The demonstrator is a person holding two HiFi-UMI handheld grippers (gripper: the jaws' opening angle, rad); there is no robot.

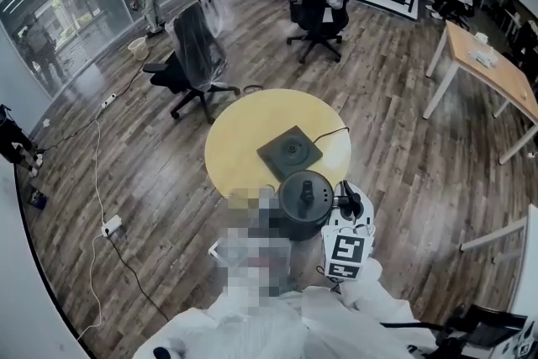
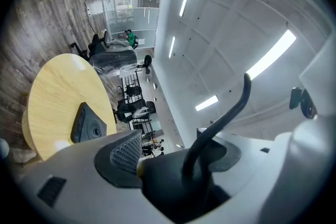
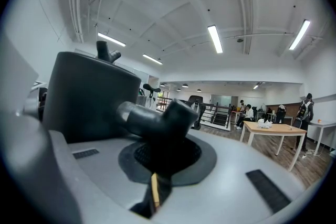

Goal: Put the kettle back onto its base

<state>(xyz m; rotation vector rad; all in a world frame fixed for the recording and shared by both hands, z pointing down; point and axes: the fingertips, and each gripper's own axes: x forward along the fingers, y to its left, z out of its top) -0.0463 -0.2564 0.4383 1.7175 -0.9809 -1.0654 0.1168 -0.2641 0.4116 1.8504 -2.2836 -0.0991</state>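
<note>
One kettle, one base, one round table.

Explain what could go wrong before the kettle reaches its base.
The black round kettle hangs over the near edge of the round yellow table, gripped by its handle in the right hand-held gripper; a slip would likely drop it. The thin black cord of the dark grey square base might snag.
</note>
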